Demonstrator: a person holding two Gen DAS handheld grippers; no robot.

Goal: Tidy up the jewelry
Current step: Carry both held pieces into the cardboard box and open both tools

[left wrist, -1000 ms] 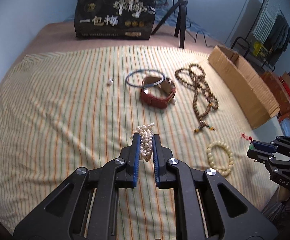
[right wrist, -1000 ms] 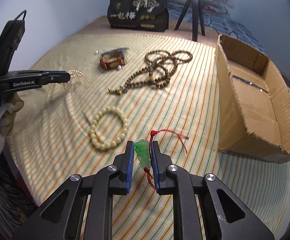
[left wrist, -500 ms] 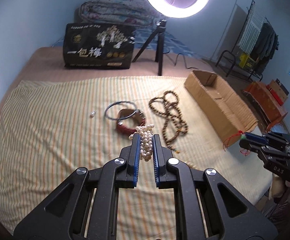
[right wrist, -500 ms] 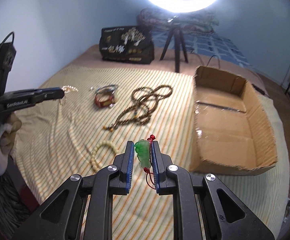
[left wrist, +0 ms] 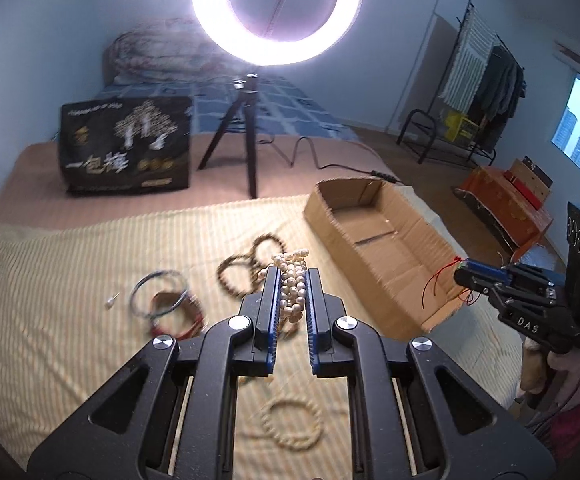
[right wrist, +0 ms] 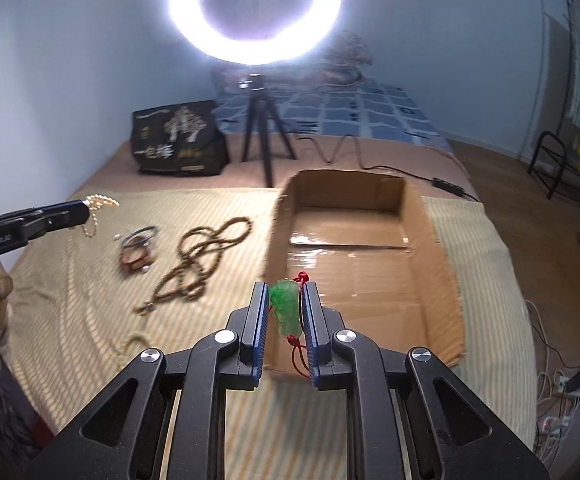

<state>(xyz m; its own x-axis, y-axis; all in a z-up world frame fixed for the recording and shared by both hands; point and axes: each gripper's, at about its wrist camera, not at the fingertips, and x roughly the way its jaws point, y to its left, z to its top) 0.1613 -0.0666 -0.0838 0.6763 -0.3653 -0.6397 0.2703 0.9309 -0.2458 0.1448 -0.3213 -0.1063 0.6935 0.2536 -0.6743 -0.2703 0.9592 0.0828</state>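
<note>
— What have your left fingers (left wrist: 273, 292) got?

— Your left gripper (left wrist: 291, 300) is clamped on a multi-strand pearl bracelet (left wrist: 292, 285), held above the striped bedspread (left wrist: 50, 280).

— And below it?

— A dark wooden bead necklace (left wrist: 242, 268) just behind the fingers, a thin blue bangle (left wrist: 158, 294) overlapping a red leather band (left wrist: 178, 316) to its left, and a cream bead bracelet (left wrist: 292, 426) nearest you, blurred.

— On your right?

— An open cardboard box (left wrist: 378, 240) lies on the bed. Your right gripper (left wrist: 464, 274) is at its near corner, red cord (left wrist: 434, 284) dangling from its tips. A lit ring light (left wrist: 276, 12) stands behind on a tripod (left wrist: 242, 140).
</note>
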